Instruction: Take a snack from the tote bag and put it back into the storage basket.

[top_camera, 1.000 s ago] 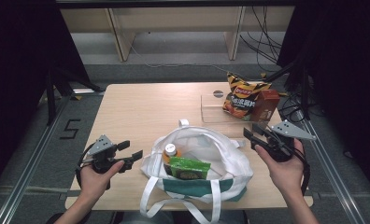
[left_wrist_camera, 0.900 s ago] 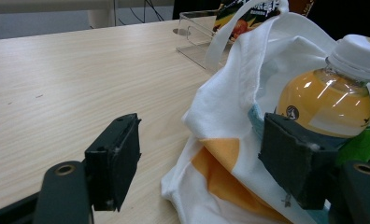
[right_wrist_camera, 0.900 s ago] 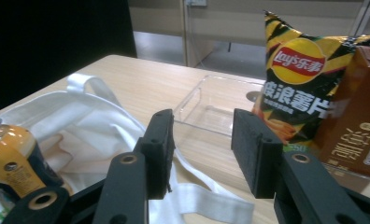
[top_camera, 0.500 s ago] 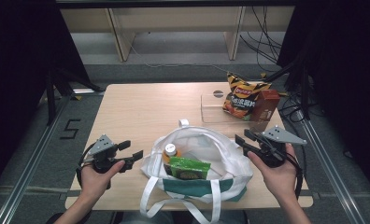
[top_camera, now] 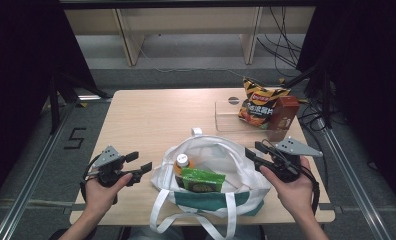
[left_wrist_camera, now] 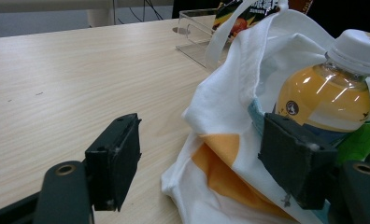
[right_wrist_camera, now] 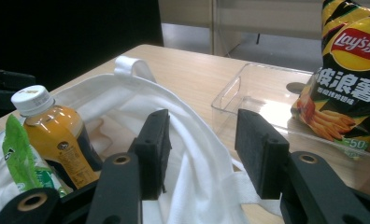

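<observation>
While both hands rest at the near edge of the table (top_camera: 151, 115), the scene reads from left to right as follows.

Left tool (top_camera: 137, 165): held in the person's left hand (top_camera: 102, 187) just left of the bag, jaws spread wide with nothing pressed between them; in the left gripper view the bag's near corner lies in the gap and touches neither pad clearly.

Tote bag (top_camera: 236, 170): white cloth with a teal band, lying open on the near middle of the table between the two tools, its straps trailing over the near edge.

Orange drink bottle (top_camera: 182, 162): inside the bag toward its left side, white cap up.

Green packet (top_camera: 202, 181): inside the bag, just right of the bottle and touching it.

Right tool (top_camera: 255, 149): held in the right hand (top_camera: 291, 187) at the bag's right rim; its jaws have just been opening, and the rim's cloth lies between them, not squeezed.

Clear tray (top_camera: 226, 117): on the far right part of the table, well apart from the bag.

Chip bag (top_camera: 256, 100): standing in the tray.

Brown carton (top_camera: 284, 112): upright, just right of the chip bag.
</observation>
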The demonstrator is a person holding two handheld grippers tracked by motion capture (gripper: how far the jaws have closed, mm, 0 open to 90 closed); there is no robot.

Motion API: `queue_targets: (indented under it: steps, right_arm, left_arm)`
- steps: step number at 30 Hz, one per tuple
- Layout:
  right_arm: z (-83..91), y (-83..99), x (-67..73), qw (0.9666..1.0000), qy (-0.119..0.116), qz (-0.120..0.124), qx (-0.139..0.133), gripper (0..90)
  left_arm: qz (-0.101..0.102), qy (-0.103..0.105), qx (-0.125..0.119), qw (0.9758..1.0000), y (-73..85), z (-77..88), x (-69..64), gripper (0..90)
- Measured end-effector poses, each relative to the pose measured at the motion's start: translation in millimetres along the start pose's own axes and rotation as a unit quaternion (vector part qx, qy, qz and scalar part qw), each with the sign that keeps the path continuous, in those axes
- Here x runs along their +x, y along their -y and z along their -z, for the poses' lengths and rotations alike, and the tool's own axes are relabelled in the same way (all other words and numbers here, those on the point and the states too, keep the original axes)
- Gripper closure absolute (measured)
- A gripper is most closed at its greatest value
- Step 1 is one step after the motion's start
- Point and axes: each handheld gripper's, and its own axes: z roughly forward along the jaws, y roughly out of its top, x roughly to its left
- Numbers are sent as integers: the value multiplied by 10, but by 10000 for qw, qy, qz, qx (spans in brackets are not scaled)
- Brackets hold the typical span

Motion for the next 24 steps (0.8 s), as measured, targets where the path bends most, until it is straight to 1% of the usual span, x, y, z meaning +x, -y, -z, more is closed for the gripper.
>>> queue_targets:
  steps: [1, 2, 3, 4, 5, 6, 7, 9, 10, 11, 12, 13, 14, 15, 16, 17, 18, 19, 20, 21, 22, 23, 24]
  right_arm:
    - [3, 2, 13, 10000, -57, -54, 16, 555]
    - [11, 5, 39, 9997, -109, -204, 26, 554]
    - [19, 2, 46, 9997, -93, -211, 26, 553]
    - [33, -1, 46, 9998, -57, -169, 68, 552]
    - [36, -1, 48, 9998, -85, -181, 58, 551]
    - [37, -3, 34, 9998, -158, -107, -8, 548]
    - [48, 1, 43, 9997, -192, -121, -21, 544]
    - [55, 10, 67, 9995, -230, -196, 4, 541]
    - [56, 14, 58, 9997, -240, -54, 2, 540]
    - [56, 20, 65, 9997, -253, -49, 30, 539]
    - [45, 29, 67, 9995, -317, -57, 0, 538]
    - [54, 36, 93, 9992, -322, -205, 94, 538]
    - [59, 43, 106, 9991, -335, -238, 139, 538]
    - [36, 54, 112, 9989, -392, -236, 70, 536]
    - [32, 59, 99, 9989, -447, -102, 49, 537]
    - [36, 64, 104, 9988, -472, -91, 89, 537]
    - [23, 72, 107, 9986, -510, -112, 22, 537]
    - [22, 79, 111, 9980, -607, -149, 33, 536]
    - [28, 80, 112, 9980, -619, -118, 86, 536]
    - [17, 85, 124, 9974, -694, -187, 91, 537]
    - [4, 91, 140, 9969, -760, -206, 58, 536]
    - [5, 90, 144, 9968, -791, -101, 32, 537]
    - [3, 90, 164, 9963, -849, -135, 76, 536]
  left_arm:
    - [14, 19, -1, 10000, 2, -7, 0, 285]
    - [9, 28, 0, 10000, 4, -18, -1, 285]
    - [1, 11, 17, 10000, 1, -22, -4, 285]
    - [-22, 6, 30, 10000, -2, -26, -3, 285]
    - [-2, 41, 14, 10000, -4, -36, -3, 285]
    - [46, 6, 26, 10000, -8, -39, -13, 285]
    - [-14, 29, 13, 10000, -13, -44, -8, 285]
    - [-46, 34, 27, 10000, -21, -49, 0, 285]
    - [-14, 42, 12, 10000, -23, -54, 2, 285]
    - [-19, 42, 10, 10000, -26, -53, 6, 285]
    - [-11, 42, 5, 10000, -28, -51, 8, 285]
    - [-16, 31, 3, 10000, -27, -46, 10, 285]
    - [2, 37, -5, 10000, -24, -45, 8, 285]
    - [17, 78, -13, 10000, -23, -47, 7, 285]
    - [12, 64, -36, 10000, -28, -42, 2, 285]
    - [-52, 35, -13, 10000, -35, -34, -2, 285]
    - [29, 12, -52, 10000, -34, -34, -20, 285]
    - [11, 5, -40, 10000, -34, -24, -28, 285]
    - [17, -24, -26, 10000, -29, -15, -37, 284]
    - [4, -26, -4, 10000, -25, -7, -35, 284]
    - [-47, -23, -7, 10000, -25, -3, -27, 284]
    - [-37, -33, -18, 10000, -27, -4, -26, 284]
    - [-32, -39, -31, 10000, -30, -6, -26, 284]
